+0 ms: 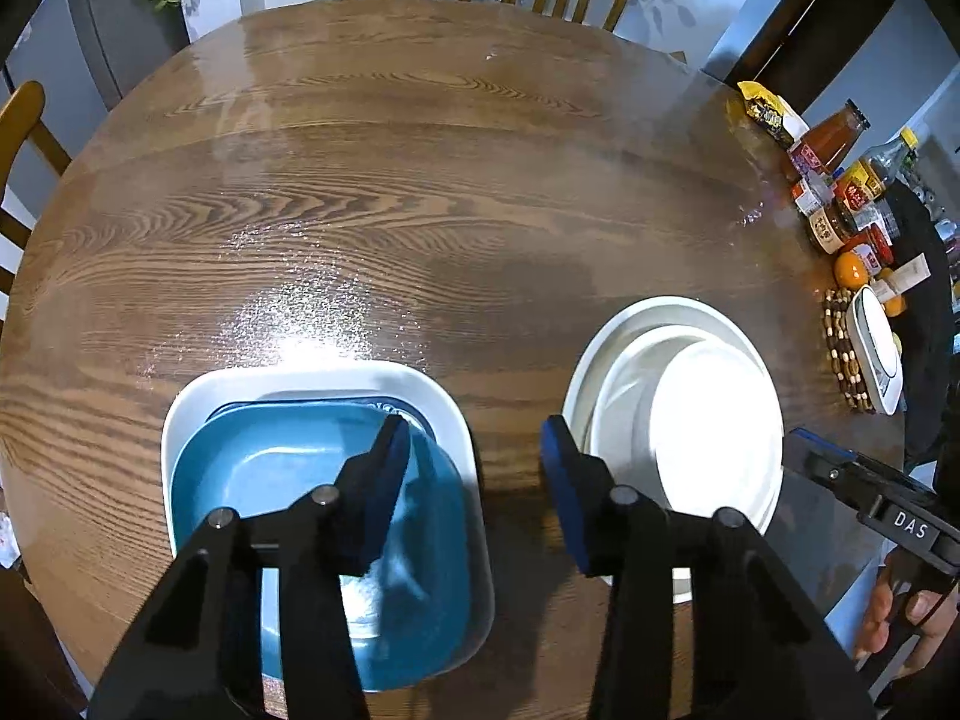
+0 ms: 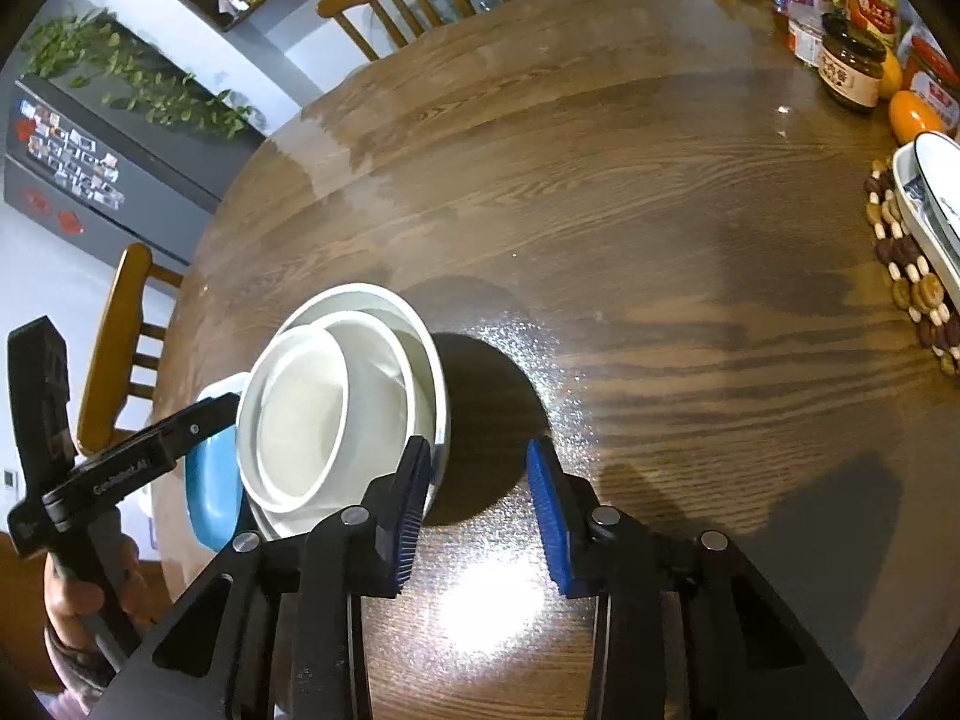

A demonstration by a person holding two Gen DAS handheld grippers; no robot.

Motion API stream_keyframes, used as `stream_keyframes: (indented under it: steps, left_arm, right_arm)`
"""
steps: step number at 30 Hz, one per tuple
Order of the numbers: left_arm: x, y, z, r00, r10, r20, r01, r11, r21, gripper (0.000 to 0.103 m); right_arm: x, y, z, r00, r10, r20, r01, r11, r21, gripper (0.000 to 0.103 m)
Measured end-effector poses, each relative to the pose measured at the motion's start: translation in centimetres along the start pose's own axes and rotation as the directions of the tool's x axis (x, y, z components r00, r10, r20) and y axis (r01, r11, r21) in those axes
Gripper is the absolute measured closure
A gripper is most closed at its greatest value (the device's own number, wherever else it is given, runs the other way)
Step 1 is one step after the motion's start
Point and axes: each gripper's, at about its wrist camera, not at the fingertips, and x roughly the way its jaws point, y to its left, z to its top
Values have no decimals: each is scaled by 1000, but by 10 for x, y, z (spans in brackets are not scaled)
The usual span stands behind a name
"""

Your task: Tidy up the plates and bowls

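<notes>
Both tongs hang released: left gripper [image 1: 474,480] above the blue dish [image 1: 288,474], right gripper [image 2: 480,510] beside the white bowls [image 2: 336,396]. Lift clear, jostling neither stack.

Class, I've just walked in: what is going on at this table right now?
A person holds a gripper in each hand over a round wooden table. Both the left gripper and the right gripper are open and hold nothing. The dishes already sit in two stacks: a blue square dish nested in a white square plate, and beside it round white bowls nested in a larger white bowl. Jars and bottles crowd the table's edge.
</notes>
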Motion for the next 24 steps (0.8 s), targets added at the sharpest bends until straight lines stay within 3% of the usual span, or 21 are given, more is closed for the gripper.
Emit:
stream_keyframes:
  steps: [8,13,24]
  left_arm:
    - [6,-3,10,999,4,-33,-3,1000,22,63]
    - [4,6,16,997,-66,-49,64,997,-39,64]
    - [9,-9,13,997,-46,-69,48,999,25,64]
  right_arm:
    - [7,8,3,999,-33,-15,33,999,-27,72]
    - [9,5,5,1000,-13,-21,13,1000,-6,74]
    - [10,5,7,1000,-19,-25,19,1000,-13,74]
